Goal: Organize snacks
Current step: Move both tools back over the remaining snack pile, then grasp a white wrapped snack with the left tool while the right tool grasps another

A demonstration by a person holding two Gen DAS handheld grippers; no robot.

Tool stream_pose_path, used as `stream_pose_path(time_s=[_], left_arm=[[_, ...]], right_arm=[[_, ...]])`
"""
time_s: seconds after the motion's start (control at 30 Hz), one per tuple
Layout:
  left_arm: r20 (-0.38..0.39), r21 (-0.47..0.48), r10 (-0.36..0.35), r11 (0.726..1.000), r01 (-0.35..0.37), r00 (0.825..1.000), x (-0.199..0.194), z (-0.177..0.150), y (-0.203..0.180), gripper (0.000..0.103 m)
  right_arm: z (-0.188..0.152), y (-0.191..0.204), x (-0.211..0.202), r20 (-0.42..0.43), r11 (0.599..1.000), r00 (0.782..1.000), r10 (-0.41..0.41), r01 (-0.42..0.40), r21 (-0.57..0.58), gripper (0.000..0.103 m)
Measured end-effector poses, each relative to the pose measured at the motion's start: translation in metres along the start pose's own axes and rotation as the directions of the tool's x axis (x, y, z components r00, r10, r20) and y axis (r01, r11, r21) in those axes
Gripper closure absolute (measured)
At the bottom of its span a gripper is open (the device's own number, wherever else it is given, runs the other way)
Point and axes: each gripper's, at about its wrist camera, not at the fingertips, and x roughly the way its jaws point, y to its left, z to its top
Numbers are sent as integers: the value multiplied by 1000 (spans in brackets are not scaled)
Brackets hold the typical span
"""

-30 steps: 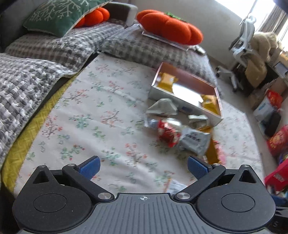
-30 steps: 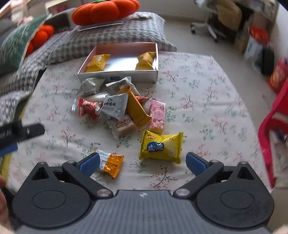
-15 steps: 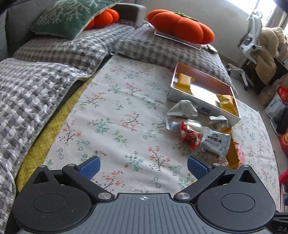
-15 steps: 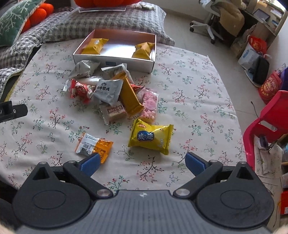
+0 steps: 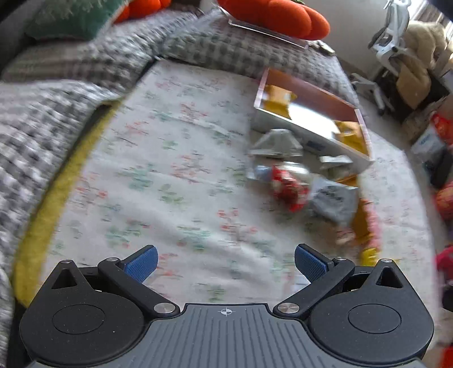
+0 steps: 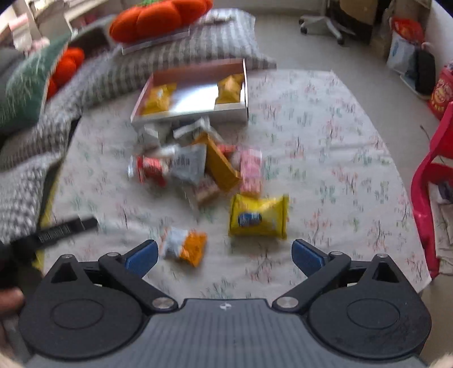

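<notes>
Both views are motion-blurred; fine print on the wrappers is unreadable.

**Grippers.** The left gripper (image 5: 226,261) has its jaws spread wide, with nothing between the blue pads (image 5: 141,261). It hangs over a bare stretch of the floral tablecloth (image 5: 170,175), towards the table's left edge. The right gripper (image 6: 225,256) is likewise spread wide and holds nothing. It hangs over the near edge of the table. Part of the left gripper's body shows at the left border of the right wrist view.

**Box.** A shallow white box (image 6: 243,85) with a reddish inner wall stands at the far edge of the table, against the grey checked cushions (image 6: 198,48). Two yellow packets (image 6: 158,97) lie inside it, one at each end; the middle of the box floor is bare.

**Loose snacks.** A pile lies on the tablecloth just in front of the box:
- grey-silver packets (image 6: 188,162), some touching the box's front wall;
- a red packet (image 6: 150,169) on the pile's left side;
- a long mustard-yellow packet (image 6: 220,165), tilted across the others;
- a pink packet (image 6: 250,172) on the pile's right side.

Two items lie apart from the pile, nearer the right gripper:
- a large yellow packet (image 6: 259,216) with a blue label;
- an orange-and-white packet (image 6: 185,243), just beside the right gripper's left pad in the view.

**Surroundings.** An orange pumpkin cushion (image 6: 161,17) rests on the grey cushions behind the box. A red plastic chair (image 6: 430,175) stands past the table's right edge.
</notes>
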Motion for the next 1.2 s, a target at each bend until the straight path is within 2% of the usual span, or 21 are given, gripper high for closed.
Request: stream_pose_path(time_s=[0.07, 0.13, 0.23, 0.33, 0.4, 0.5, 0.53, 0.6, 0.67, 0.73, 0.8, 0.9, 1.1, 1.2], left_arm=[[-18, -48, -50, 998, 49, 999, 0, 8, -5, 0], [-24, -75, -49, 996, 47, 999, 1, 17, -14, 0], [-16, -13, -47, 999, 47, 999, 6, 31, -37, 0], [3, 40, -29, 999, 28, 1000, 19, 44, -50, 0], [-11, 26, -18, 1000, 18, 1000, 34, 54, -51, 0], [-42, 10, -34, 999, 35, 999, 53, 64, -52, 0], [-39, 13, -34, 999, 34, 999, 57, 69, -54, 0], [-31, 22, -20, 1000, 20, 999, 62, 78, -57, 0], [-1, 31, -7, 999, 7, 1000, 63, 85, -57, 0], [-4, 46, 6, 999, -6, 1000, 70, 92, -55, 0], [16, 69, 18, 997, -19, 1000, 75, 94, -50, 0], [31, 78, 41, 996, -43, 999, 82, 94, -43, 1], [95, 171, 83, 980, -98, 992, 86, 92, -48, 1], [110, 184, 57, 980, -77, 992, 94, 100, -54, 1]], right_arm=[[8, 7, -3, 37, 999, 999, 5, -4, -36, 2], [16, 14, 0, 62, 994, 998, 21, -14, -107, 1], [26, 14, 21, 50, 988, 998, 29, -21, -153, 3], [35, -1, 51, 47, 991, 997, 68, -62, -122, 9], [43, -16, 69, 2, 995, 997, 73, -73, -62, 23], [61, -26, 81, -7, 997, 998, 59, -60, -42, 22], [65, -27, 78, -2, 998, 999, 49, -49, -42, 20], [73, -27, 74, 31, 997, 998, 56, -54, -61, 9], [78, -26, 76, 44, 994, 997, 69, -65, -89, 9], [79, -23, 86, 20, 992, 998, 52, -50, -113, 16], [82, -21, 98, -17, 989, 999, 36, -38, -141, 33], [86, -23, 108, -51, 990, 997, 54, -60, -126, 38], [89, -29, 123, -99, 993, 991, 92, -98, -66, 42], [95, -28, 128, -93, 997, 994, 64, -69, -47, 43]])
